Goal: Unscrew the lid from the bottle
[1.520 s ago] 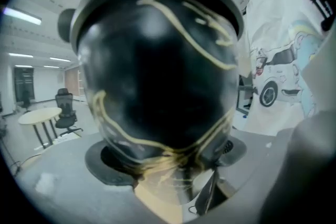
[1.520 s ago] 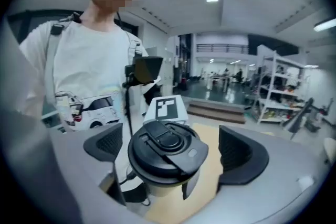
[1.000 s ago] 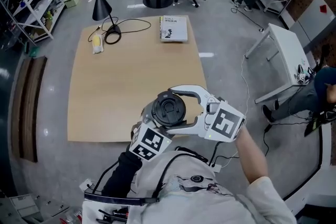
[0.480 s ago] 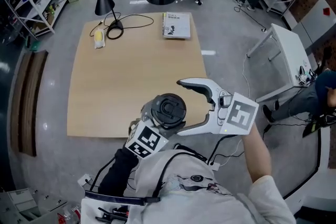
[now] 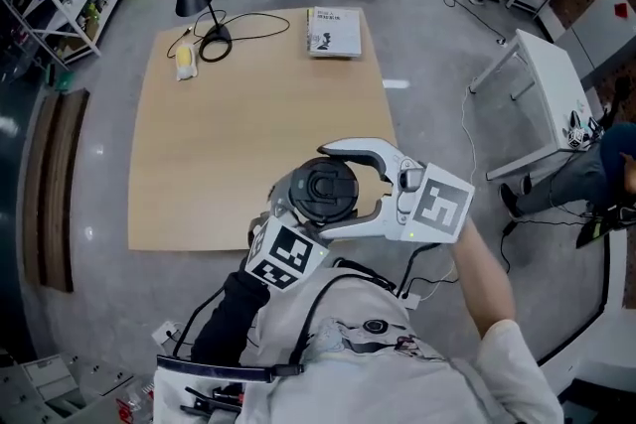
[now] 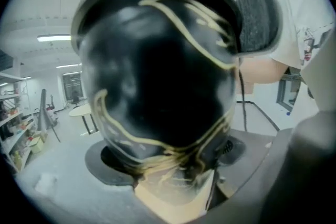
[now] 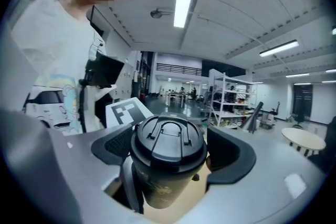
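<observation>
**Bottle upright in both grippers, near table edge**

Orientation: the bottle [image 7: 161, 186] stands with its long axis vertical, lid [image 5: 328, 186] uppermost and facing the head camera. The body is black with thin gold lines. It is off the table [image 5: 229, 134], in the air over that table's near edge, close in front of the person's chest.

Left gripper [image 6: 168, 157]: comes up from below left, marker cube toward the person. Its jaws are clamped on the bottle's body, which fills most of the left gripper view.

Right gripper [image 7: 170, 152]: reaches in from the right, lying roughly level across the bottle's axis. One jaw stands on the far side of the lid and one on the near side, pressed against the lid's rim.

Arms: the right forearm [image 5: 482, 283] is bare and runs up from lower right. The left arm, in a dark sleeve [image 5: 224, 318], is bent close to the body.
</observation>
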Demonstrator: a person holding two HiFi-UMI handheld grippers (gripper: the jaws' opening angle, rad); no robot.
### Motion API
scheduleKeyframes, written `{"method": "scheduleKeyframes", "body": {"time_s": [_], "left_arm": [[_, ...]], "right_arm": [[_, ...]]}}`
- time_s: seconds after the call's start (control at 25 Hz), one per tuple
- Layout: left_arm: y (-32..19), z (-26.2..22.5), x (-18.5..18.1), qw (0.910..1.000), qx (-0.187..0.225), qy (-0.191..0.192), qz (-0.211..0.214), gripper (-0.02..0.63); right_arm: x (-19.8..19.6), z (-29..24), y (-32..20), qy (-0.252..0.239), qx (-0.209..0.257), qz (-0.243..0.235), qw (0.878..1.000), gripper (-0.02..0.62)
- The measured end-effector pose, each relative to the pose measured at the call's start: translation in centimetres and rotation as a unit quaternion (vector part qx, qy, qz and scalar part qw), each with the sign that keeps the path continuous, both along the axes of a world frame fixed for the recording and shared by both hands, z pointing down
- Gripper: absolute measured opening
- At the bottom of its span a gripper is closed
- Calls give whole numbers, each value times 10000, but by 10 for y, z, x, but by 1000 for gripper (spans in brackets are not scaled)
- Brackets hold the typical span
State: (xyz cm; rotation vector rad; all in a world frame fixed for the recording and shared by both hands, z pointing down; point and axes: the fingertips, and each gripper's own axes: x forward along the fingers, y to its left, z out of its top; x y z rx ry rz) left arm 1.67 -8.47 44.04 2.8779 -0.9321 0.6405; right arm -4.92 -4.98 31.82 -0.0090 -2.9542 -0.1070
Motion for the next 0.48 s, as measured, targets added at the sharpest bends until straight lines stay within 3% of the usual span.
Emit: {"method": "scheduleKeyframes", "body": {"time_s": [0.08,0.16,0.24,0.32,0.4,0.48], "left_arm": [[16,-4,12,9973,-2,90,735,414],[38,-9,25,9876,-79,323,1534,414],[54,-14,33,9787,-175,531,1975,414],[55,-15,33,9781,-223,569,1991,414],[48,-13,28,9828,-214,523,1756,414],[37,-10,21,9889,-184,464,1400,414]], "right_arm": [[8,-1,15,143,154,-952,9952,446],[18,3,31,520,376,-1996,9778,448],[22,3,43,733,192,-2464,9662,448],[22,4,43,900,50,-2390,9668,449],[20,6,37,993,105,-1997,9748,451],[20,4,27,944,186,-1414,9853,516]]}}
